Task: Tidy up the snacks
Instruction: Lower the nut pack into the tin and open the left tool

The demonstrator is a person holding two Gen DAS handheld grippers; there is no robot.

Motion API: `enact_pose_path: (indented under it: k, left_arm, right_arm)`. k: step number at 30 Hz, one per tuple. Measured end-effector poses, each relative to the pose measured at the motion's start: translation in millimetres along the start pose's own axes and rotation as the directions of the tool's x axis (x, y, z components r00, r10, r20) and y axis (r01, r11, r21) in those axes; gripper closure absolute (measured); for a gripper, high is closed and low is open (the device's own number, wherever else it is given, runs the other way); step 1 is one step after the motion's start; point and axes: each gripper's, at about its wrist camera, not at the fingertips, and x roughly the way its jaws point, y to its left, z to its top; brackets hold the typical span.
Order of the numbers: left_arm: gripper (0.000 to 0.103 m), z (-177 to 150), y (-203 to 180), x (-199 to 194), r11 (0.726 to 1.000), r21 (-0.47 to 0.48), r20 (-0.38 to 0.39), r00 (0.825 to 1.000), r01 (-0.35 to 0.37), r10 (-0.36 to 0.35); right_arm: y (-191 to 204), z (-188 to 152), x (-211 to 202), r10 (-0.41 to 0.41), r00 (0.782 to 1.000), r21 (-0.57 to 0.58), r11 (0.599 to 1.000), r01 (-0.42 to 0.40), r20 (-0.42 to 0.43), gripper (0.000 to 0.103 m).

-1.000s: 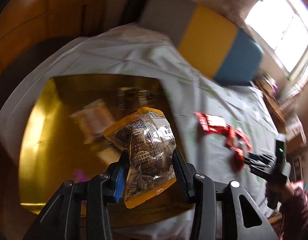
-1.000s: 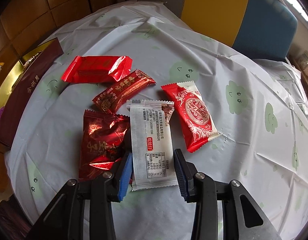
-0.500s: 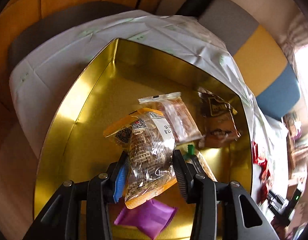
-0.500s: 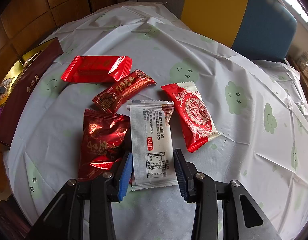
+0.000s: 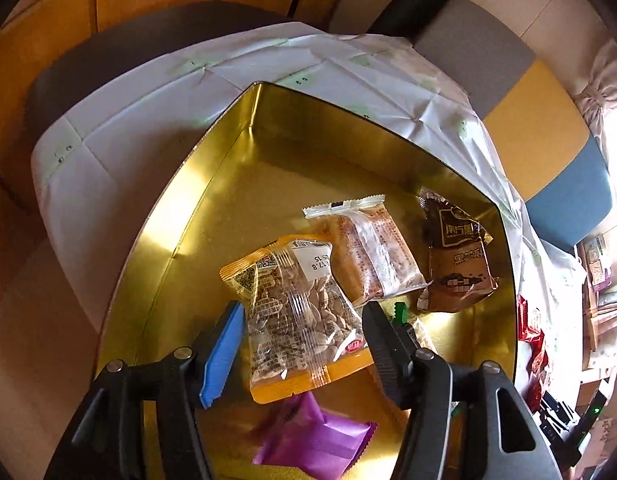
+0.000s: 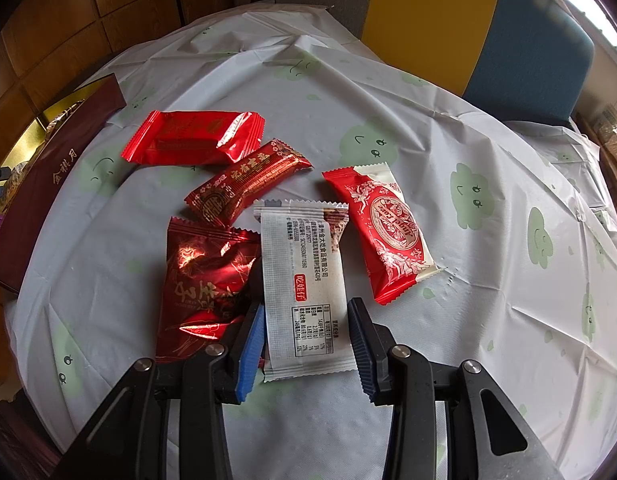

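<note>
Over the gold tin [image 5: 212,184], our left gripper [image 5: 300,344] stands wide open, a clear packet of seeds [image 5: 296,312] lying between its fingers; we cannot tell whether either pad touches it. Beyond the packet in the tin lie a clear-wrapped cake [image 5: 368,248] and a brown sachet [image 5: 456,256]; a purple packet [image 5: 316,436] lies near the gripper's base. Above the white tablecloth [image 6: 468,300], our right gripper [image 6: 306,340] is spread around the near end of a white sachet [image 6: 304,280], its pads just beside the edges. A dark red foil packet [image 6: 200,280] lies left of that sachet, a red-and-white packet [image 6: 384,232] to the right.
</note>
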Motion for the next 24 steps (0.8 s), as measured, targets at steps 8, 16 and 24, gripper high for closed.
enact_pose_path:
  k: [8, 16, 24]
  left_arm:
    - [0.041, -19.1, -24.3, -38.3, 0.988, 0.113, 0.153, 0.985, -0.103, 0.085]
    - [0.041, -53.6, -75.8, -60.9, 0.956, 0.290, 0.191, 0.982, -0.050, -0.007]
    - [0.041, -99.1, -127.3, -59.9, 0.893, 0.450, 0.151, 0.986, -0.011, -0.064]
  right_arm:
    - [1.2, -0.7, -2.0, -0.011, 1.000, -0.009, 1.000, 0.011, 0.005, 0.063]
    - [0.6, -1.1, -4.2, -0.006, 1.000, -0.009, 1.000, 0.006, 0.000, 0.064]
    - [0.7, -2.2, -3.4, -0.010, 1.000, -0.011, 1.000, 0.010, -0.008, 0.064]
